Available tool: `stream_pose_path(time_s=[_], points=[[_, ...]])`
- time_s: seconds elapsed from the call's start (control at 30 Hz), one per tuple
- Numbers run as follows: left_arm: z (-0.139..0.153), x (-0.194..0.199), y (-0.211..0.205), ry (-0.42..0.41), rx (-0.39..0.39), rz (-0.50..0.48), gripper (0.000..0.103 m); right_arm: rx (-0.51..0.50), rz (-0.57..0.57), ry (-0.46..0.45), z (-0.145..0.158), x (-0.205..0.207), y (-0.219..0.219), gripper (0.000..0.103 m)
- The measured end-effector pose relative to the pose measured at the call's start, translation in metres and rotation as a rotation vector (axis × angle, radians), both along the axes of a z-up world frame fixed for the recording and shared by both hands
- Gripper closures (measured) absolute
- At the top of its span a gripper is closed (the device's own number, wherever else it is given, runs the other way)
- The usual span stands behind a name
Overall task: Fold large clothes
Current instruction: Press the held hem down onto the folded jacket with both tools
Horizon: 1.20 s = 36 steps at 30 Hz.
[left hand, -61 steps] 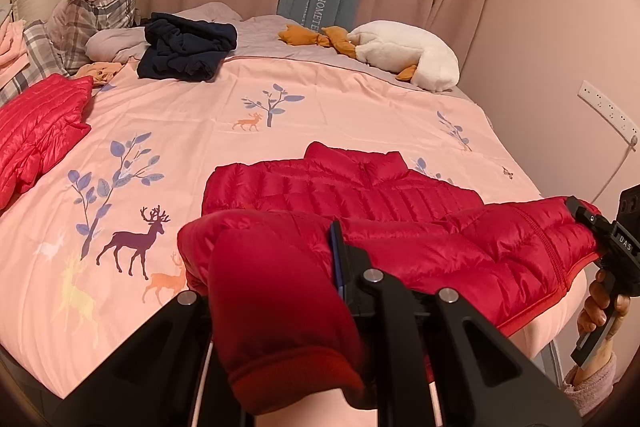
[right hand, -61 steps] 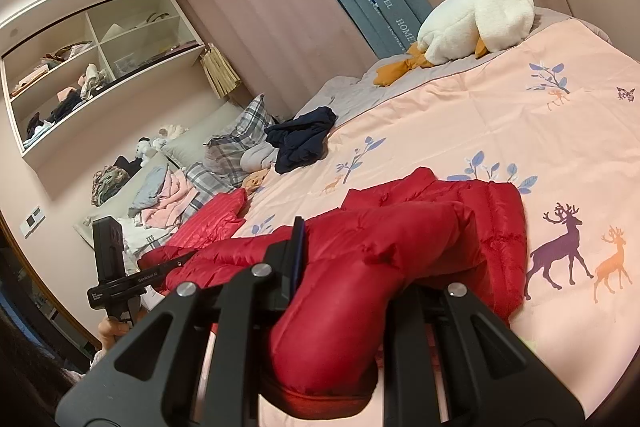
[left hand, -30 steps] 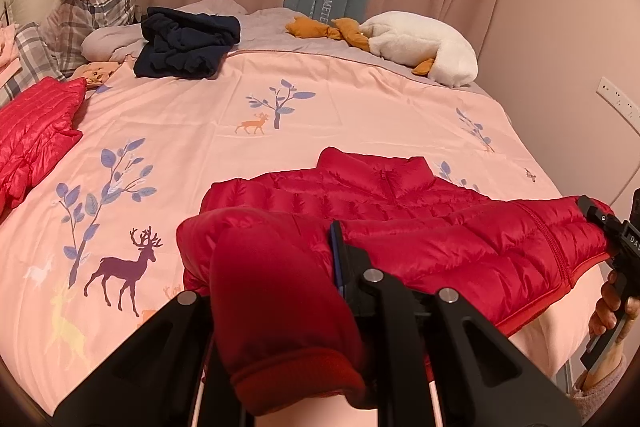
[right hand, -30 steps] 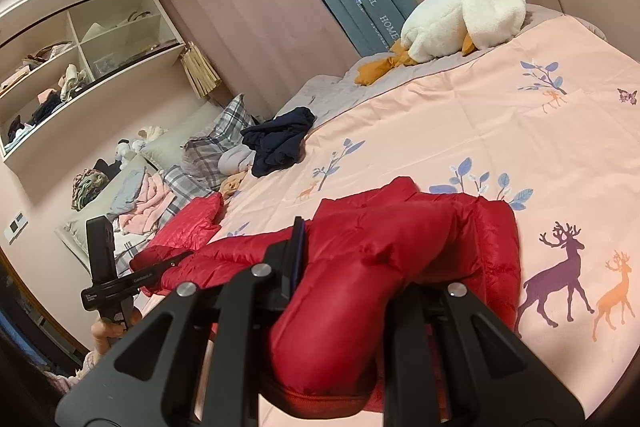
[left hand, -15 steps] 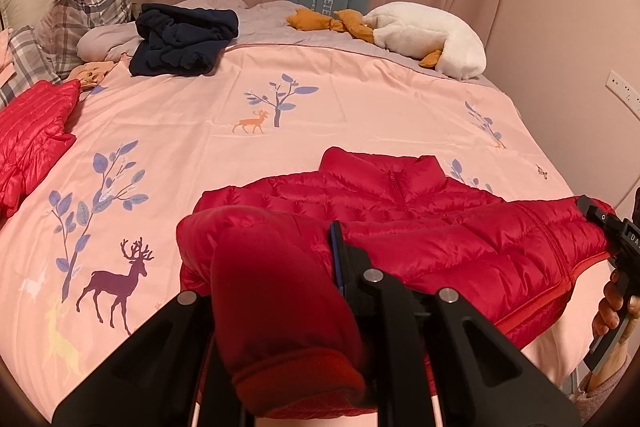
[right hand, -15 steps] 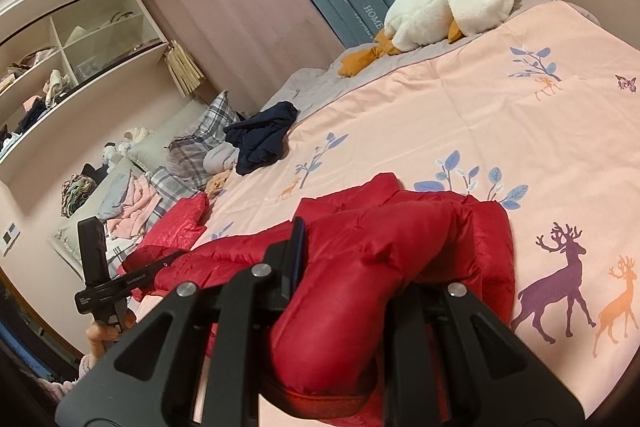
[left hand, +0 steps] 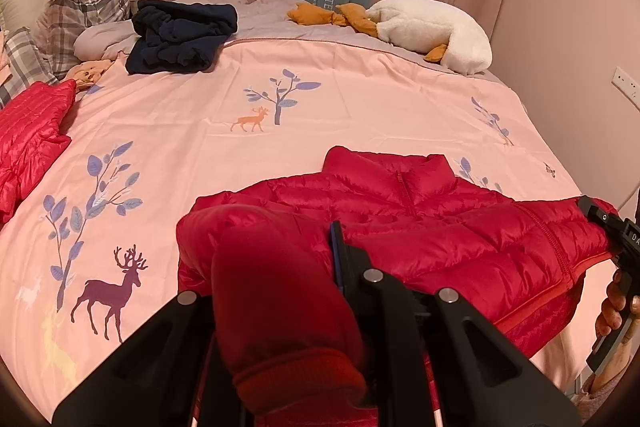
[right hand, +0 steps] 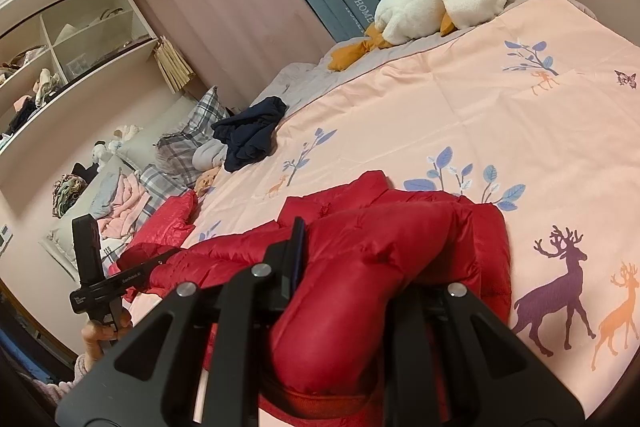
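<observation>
A red puffer jacket (left hand: 420, 219) lies on the pink deer-print bedspread (left hand: 320, 115), its collar (left hand: 392, 167) pointing away from me. My left gripper (left hand: 276, 267) is shut on a bunched cuff and fold of the jacket at its left end. In the right wrist view, my right gripper (right hand: 360, 259) is shut on the jacket's (right hand: 380, 227) other end. Each camera sees the other tool: the right gripper (left hand: 600, 219) at the right edge, the left gripper (right hand: 160, 259) at the left, each in a hand. The held edge hangs just above the jacket's body.
A navy garment (left hand: 180, 35) and plaid pillows (left hand: 80, 15) lie at the back left. A white goose plush (left hand: 432, 31) lies at the back right. Another red jacket (left hand: 28, 131) rests at the left edge. Shelves (right hand: 60, 59) line the wall.
Both grippers have carried the held edge of the jacket a little forward over the bed toward the collar and slightly lower. Both grips stay the same.
</observation>
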<state>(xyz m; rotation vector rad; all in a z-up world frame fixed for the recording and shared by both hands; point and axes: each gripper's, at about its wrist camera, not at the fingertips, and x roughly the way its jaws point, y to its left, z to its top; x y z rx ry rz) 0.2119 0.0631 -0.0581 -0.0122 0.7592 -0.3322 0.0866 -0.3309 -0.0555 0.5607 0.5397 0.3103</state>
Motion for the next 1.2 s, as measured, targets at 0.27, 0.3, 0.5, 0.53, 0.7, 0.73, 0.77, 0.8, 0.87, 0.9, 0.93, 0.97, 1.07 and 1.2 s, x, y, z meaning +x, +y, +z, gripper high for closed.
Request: stream_pose_path(time_s=[0.27,0.3,0.5,0.53,0.7,0.73,0.77,0.8,0.87,0.9,0.93,0.97,1.07,1.2], points=[[-0.004,0.009,-0.003,0.009,0.006,0.003,0.089,-0.010,-0.006,0.012,-0.003,0.008,0.001,0.087],[-0.005,0.011,-0.003,0.010,0.008,0.002,0.089,-0.010,-0.008,0.014,-0.004,0.009,0.001,0.087],[-0.006,0.017,-0.006,0.011,0.013,0.003,0.089,-0.013,-0.012,0.022,-0.006,0.015,0.002,0.087],[-0.006,0.017,-0.006,0.011,0.013,0.003,0.089,-0.013,-0.013,0.021,-0.006,0.015,0.002,0.087],[-0.007,0.022,-0.007,0.012,0.020,0.002,0.089,-0.018,-0.016,0.025,-0.007,0.021,0.002,0.087],[-0.008,0.023,-0.008,0.012,0.021,0.003,0.089,-0.020,-0.017,0.026,-0.008,0.022,0.002,0.087],[-0.008,0.025,-0.008,0.013,0.022,0.003,0.089,-0.021,-0.017,0.027,-0.008,0.024,0.002,0.087],[-0.008,0.026,-0.008,0.013,0.023,0.003,0.089,-0.022,-0.018,0.028,-0.008,0.026,0.002,0.087],[-0.009,0.029,-0.008,0.012,0.024,0.004,0.089,-0.025,-0.018,0.027,-0.008,0.029,0.002,0.087],[-0.009,0.029,-0.009,0.011,0.025,0.004,0.089,-0.027,-0.019,0.027,-0.008,0.031,0.002,0.087],[-0.010,0.030,-0.009,0.011,0.025,0.005,0.089,-0.028,-0.020,0.027,-0.008,0.032,0.002,0.087],[-0.011,0.032,-0.009,0.012,0.026,0.006,0.089,-0.029,-0.020,0.027,-0.009,0.034,0.002,0.087],[-0.012,0.038,-0.010,0.015,0.027,0.009,0.089,-0.032,-0.022,0.029,-0.010,0.039,0.002,0.087],[-0.015,0.046,-0.012,0.018,0.031,0.012,0.089,-0.036,-0.027,0.036,-0.014,0.046,0.001,0.087]])
